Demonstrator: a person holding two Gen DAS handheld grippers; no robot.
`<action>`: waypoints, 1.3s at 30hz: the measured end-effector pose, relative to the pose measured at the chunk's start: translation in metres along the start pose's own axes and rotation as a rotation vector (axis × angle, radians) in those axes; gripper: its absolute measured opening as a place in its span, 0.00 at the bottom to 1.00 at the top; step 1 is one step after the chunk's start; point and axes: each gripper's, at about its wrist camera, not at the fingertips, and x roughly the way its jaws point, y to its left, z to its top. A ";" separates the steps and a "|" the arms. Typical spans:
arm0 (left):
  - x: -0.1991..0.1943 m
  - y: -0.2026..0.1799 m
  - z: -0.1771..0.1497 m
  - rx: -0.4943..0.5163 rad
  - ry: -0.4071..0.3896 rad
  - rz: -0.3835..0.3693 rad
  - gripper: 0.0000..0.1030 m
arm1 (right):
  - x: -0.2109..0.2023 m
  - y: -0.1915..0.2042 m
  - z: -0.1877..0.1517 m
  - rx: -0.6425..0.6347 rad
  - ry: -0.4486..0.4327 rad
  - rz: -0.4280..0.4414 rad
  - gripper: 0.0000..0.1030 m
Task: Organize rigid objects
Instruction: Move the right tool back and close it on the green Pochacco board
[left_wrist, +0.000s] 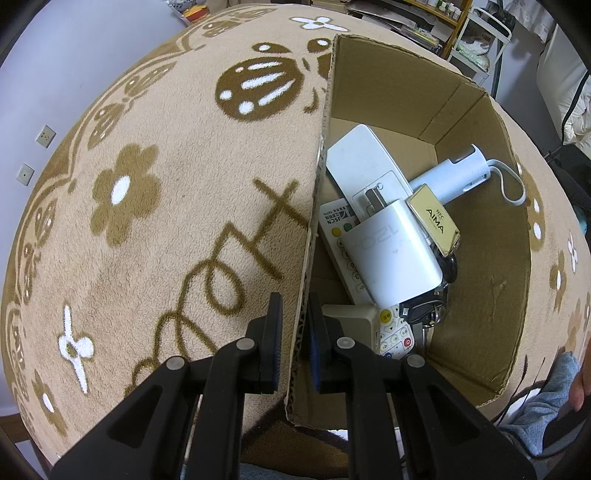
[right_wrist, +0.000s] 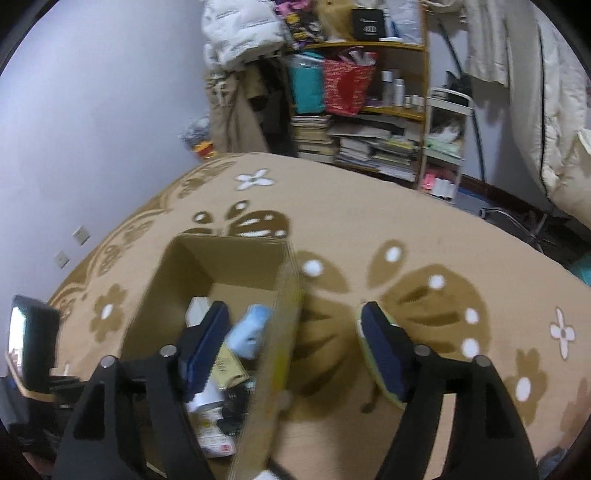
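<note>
A cardboard box (left_wrist: 480, 266) stands on a tan flowered blanket (left_wrist: 166, 221). In it lie a white charger block (left_wrist: 391, 251), white remotes (left_wrist: 364, 166), a gold AIMA tag (left_wrist: 436, 218) with keys, and a pale blue device (left_wrist: 454, 173). My left gripper (left_wrist: 295, 343) is shut on the box's left wall (left_wrist: 317, 184). My right gripper (right_wrist: 295, 354) is open, straddling the box's right wall (right_wrist: 280, 350); its left finger hangs over the box's contents. The view is blurred.
Cluttered shelves (right_wrist: 369, 92) with books and bags stand behind the blanket. A white rack (right_wrist: 443, 147) is beside them. A dark device (right_wrist: 33, 350) sits at the left. A person's knee (left_wrist: 546, 398) is at lower right.
</note>
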 end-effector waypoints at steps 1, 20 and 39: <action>0.000 0.000 0.000 0.000 0.000 0.000 0.12 | 0.003 -0.008 0.000 0.012 -0.004 -0.012 0.92; 0.000 -0.001 0.000 0.004 0.001 0.006 0.12 | 0.083 -0.078 -0.035 0.059 0.136 -0.104 0.95; 0.000 -0.001 0.001 0.005 0.002 0.009 0.12 | 0.115 -0.072 -0.053 0.012 0.243 -0.131 0.61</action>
